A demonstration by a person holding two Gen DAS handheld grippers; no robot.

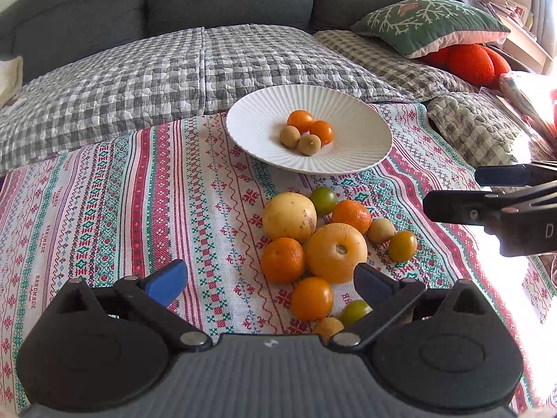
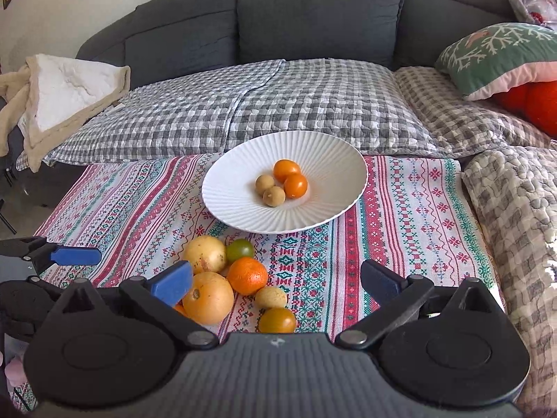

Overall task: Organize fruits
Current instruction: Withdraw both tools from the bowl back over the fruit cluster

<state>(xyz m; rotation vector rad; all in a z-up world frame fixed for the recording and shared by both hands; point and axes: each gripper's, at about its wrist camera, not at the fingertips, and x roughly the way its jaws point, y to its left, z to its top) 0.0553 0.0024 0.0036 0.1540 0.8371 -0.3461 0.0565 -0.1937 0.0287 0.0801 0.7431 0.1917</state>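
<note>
Both claws stand apart and empty: left gripper (image 1: 269, 280), right gripper (image 2: 276, 284). Loose fruits (image 1: 336, 252) lie heaped on the patterned cloth (image 1: 139, 209), at 6 o'clock from the white ribbed plate (image 1: 365, 160), which holds four small fruits (image 1: 306, 132). Judged firm but round and smooth, the fruits will likely roll; grip across the widest middle, gently on the thin-skinned small ones. Pieces touch one another, so outer ones come free most easily. At 12 o'clock lies a checked quilt (image 2: 278, 104); at 2 o'clock, a green cushion (image 2: 504, 59).
</note>
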